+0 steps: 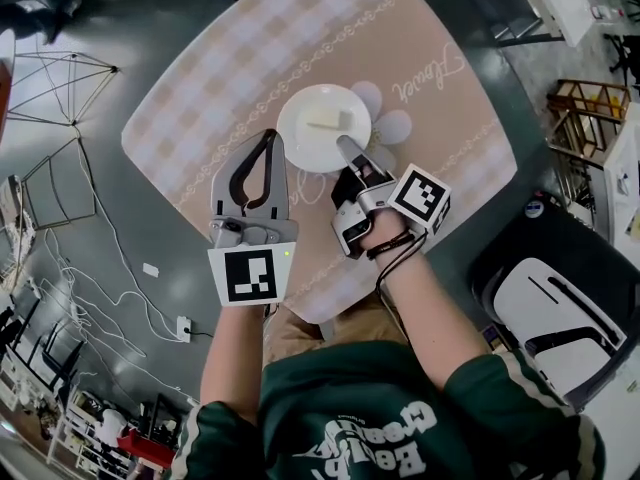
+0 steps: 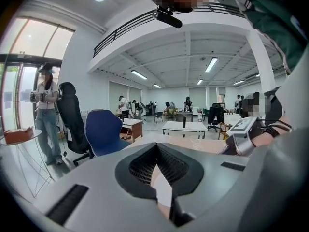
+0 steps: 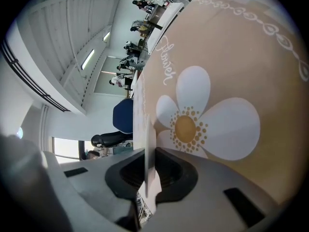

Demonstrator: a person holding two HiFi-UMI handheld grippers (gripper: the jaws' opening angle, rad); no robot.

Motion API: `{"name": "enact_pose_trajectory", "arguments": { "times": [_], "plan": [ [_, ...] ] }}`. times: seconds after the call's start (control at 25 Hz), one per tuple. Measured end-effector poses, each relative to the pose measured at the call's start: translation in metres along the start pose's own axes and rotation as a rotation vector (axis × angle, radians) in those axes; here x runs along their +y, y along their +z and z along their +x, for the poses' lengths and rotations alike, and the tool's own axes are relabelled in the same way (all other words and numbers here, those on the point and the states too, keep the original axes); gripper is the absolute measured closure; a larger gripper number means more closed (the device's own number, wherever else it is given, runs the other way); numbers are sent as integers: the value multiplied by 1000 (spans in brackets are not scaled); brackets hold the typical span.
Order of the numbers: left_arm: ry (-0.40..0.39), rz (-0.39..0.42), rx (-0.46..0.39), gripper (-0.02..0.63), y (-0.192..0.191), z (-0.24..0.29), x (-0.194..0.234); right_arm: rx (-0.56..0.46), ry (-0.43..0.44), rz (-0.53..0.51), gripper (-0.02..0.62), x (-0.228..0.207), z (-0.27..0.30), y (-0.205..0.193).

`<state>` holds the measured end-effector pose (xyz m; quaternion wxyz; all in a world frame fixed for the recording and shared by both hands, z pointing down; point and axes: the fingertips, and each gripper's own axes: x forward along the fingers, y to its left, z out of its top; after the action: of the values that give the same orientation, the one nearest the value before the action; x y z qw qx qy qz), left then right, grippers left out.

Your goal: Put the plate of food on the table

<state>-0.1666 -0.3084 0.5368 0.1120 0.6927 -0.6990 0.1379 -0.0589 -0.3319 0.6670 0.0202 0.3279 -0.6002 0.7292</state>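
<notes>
Nearest the head camera, a person in a green sweatshirt [image 1: 380, 418] reaches both forearms forward over the near edge of the bench [image 1: 200, 98], which is covered by a beige cloth with pale checks, a looping white border and a script word. The left gripper [image 1: 271, 140] lies over the cloth with its marker cube [image 1: 248, 275] towards the person; its jaws are together at the tips with nothing between them, and those tips sit just beside the left rim of the plate [image 1: 305, 140], though contact cannot be made out. The right gripper [image 1: 347, 148] is rolled onto its side, and its own view shows the thin white rim standing edge-on between the two jaws, which are clamped on it at the plate's near right edge. The round white plate carries a single pale slab of food [image 1: 331, 120] near its middle and sits low over the central part of the cloth, partly covering a printed white flower [image 1: 392, 126] with a yellow centre; whether its base rests on the cloth cannot be told. Beyond the bench, the left gripper view shows a blue chair [image 2: 104, 132], a black office chair [image 2: 72, 120], a person standing [image 2: 47, 115] by the window, and further back several desks with people around them under strip lights
</notes>
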Motion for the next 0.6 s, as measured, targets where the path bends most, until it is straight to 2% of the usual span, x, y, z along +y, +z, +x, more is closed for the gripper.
{"name": "enact_pose_trajectory", "arguments": {
  "times": [0.24,0.36,0.6],
  "plan": [
    [-27,4,17,597,-3,5,-7,-6,-13,-49,560,5,4,2],
    [-41,20,16,597,-1,7,-10,1,-20,-96,472,8,5,4],
    [-44,22,8,597,3,9,-13,-5,-100,-226,407,4,-4,7]
  ]
}}
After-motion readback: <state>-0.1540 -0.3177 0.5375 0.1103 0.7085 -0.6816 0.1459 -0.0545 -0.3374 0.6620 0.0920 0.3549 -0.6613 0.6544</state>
